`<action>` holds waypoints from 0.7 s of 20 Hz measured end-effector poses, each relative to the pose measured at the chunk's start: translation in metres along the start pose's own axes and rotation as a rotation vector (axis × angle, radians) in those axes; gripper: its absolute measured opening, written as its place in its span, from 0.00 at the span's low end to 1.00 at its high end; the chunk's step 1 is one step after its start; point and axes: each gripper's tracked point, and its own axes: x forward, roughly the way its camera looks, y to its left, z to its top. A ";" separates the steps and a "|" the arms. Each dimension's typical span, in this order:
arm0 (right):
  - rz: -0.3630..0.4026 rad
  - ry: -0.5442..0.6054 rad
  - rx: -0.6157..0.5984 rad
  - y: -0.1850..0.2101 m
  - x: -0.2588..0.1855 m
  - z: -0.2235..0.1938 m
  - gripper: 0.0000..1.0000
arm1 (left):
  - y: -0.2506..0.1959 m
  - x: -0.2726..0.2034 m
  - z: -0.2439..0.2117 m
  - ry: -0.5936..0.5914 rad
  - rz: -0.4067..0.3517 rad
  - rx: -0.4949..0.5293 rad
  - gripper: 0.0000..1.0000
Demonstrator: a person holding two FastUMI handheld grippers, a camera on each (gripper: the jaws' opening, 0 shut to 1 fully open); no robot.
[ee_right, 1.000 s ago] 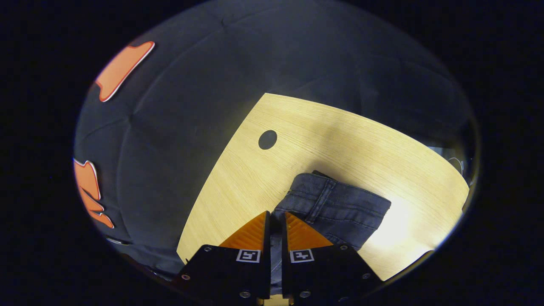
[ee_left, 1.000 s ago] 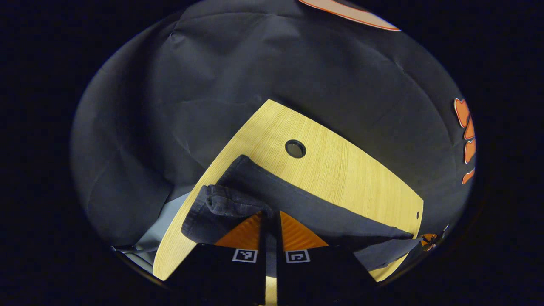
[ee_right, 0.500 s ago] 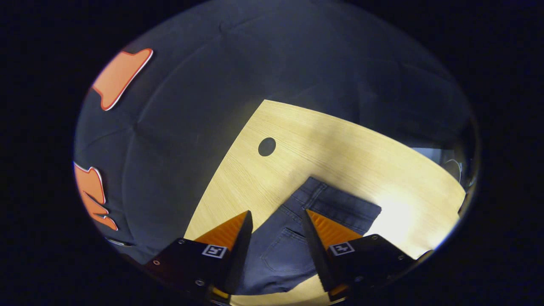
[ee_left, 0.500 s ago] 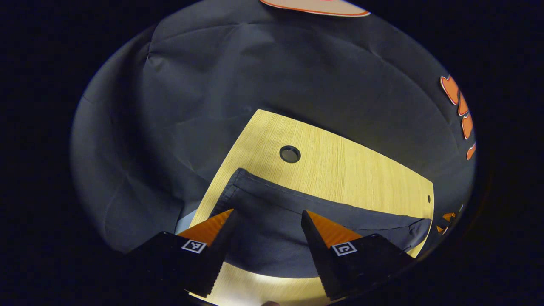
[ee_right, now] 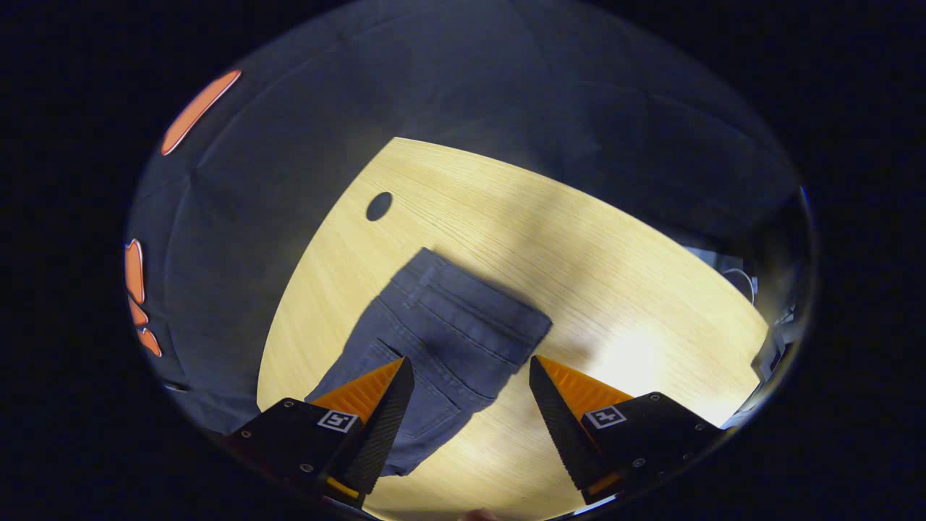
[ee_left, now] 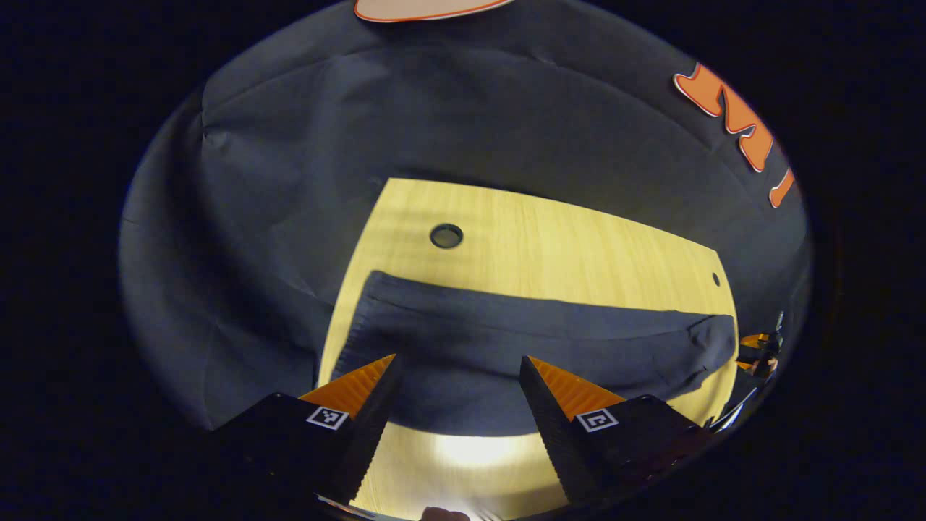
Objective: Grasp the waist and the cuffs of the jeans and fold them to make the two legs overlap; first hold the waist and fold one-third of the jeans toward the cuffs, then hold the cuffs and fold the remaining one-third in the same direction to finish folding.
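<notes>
Denim down flat on the wooden table (ee_left: 550, 239), both grippers spread wide!
Dark jeans (ee_left: 506, 347) lie lengthwise just short of the table's round hole (ee_left: 446, 236); left gripper (ee_left: 457, 373) hangs over them, fingers apart. Right gripper (ee_right: 470, 373) hovers at the waist (ee_right: 470, 311), fingers apart, holding nothing.

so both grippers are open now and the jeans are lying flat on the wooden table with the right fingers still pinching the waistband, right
Not quite. The right gripper is open with its fingers spread above the jeans, pinching nothing, as the right gripper view shows. The rest holds: the left gripper is open too, and the jeans lie flat on the wooden table.
</notes>
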 end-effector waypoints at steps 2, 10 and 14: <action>-0.013 0.013 -0.009 -0.008 0.007 -0.004 0.98 | 0.001 0.001 -0.015 0.060 -0.005 0.029 0.99; -0.017 -0.004 0.012 -0.003 0.037 0.009 0.98 | 0.012 0.000 -0.049 0.069 0.116 0.193 0.98; -0.031 -0.020 0.024 -0.005 0.044 0.013 0.94 | 0.013 0.004 -0.050 -0.014 0.132 0.126 0.98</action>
